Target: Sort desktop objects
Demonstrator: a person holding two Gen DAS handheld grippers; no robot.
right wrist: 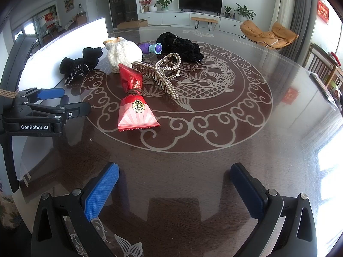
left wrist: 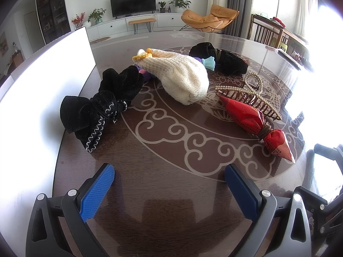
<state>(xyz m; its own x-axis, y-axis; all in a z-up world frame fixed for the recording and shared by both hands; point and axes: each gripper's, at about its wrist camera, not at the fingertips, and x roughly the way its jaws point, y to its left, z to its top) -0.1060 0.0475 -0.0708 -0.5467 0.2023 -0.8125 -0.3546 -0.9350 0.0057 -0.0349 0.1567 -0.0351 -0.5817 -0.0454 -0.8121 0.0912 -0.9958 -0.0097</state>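
Observation:
On the round dark table [left wrist: 171,192] lie a black velvet pouch with white stitching [left wrist: 98,109] [right wrist: 79,66], a cream knitted pouch [left wrist: 180,77] [right wrist: 123,53], a second black velvet pouch [left wrist: 218,57] [right wrist: 182,45], a purple and teal toy [left wrist: 206,62] [right wrist: 153,48], a pearl hair claw [left wrist: 250,94] [right wrist: 165,72] and a red tied packet [left wrist: 255,124] [right wrist: 134,102]. My left gripper [left wrist: 169,175] is open and empty, short of the objects; it also shows in the right wrist view [right wrist: 60,98]. My right gripper [right wrist: 174,173] is open and empty, near the table's front.
A white board [left wrist: 42,90] [right wrist: 70,40] stands along the table's left edge, close behind the stitched pouch. The right gripper's body [left wrist: 321,192] sits to the right of my left gripper. Chairs and a TV unit stand beyond the table.

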